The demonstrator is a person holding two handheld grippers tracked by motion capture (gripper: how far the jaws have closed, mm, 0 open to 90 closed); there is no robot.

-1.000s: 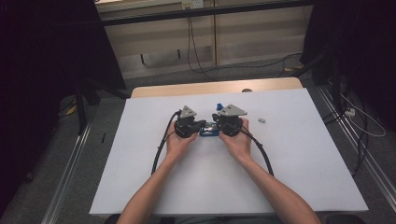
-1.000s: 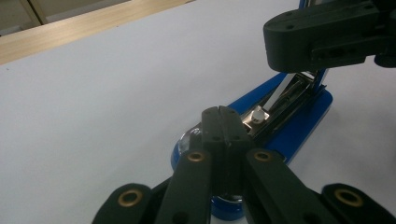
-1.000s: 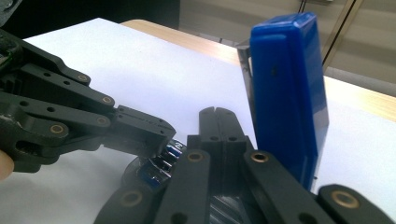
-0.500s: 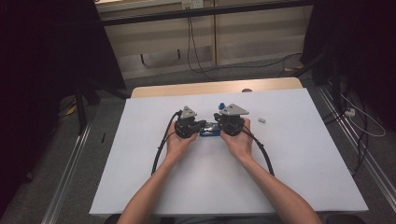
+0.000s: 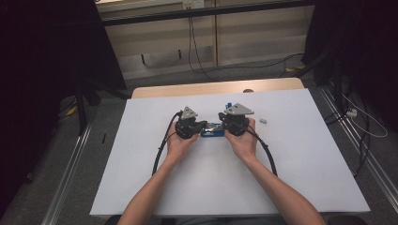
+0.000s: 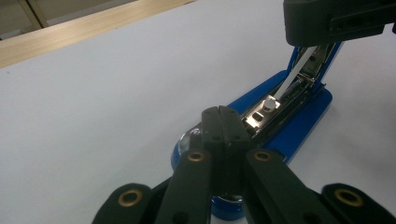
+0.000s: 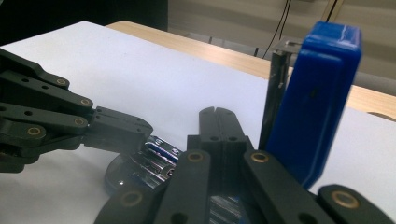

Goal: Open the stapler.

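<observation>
stapler: we see a blue body with silver metal inside
left gripper: black, brass-coloured rivets, grey plate on top
right gripper: we find the same black and grey
worktop: white sheet, pale wood strip at the far edge
small piece near the right edge: light grey

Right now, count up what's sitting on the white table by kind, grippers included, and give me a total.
Blue stapler, opened up: 1
Small pale piece, too small to identify: 1
Grippers: 2, left gripper and right gripper, jaws closed
Total: 4
</observation>
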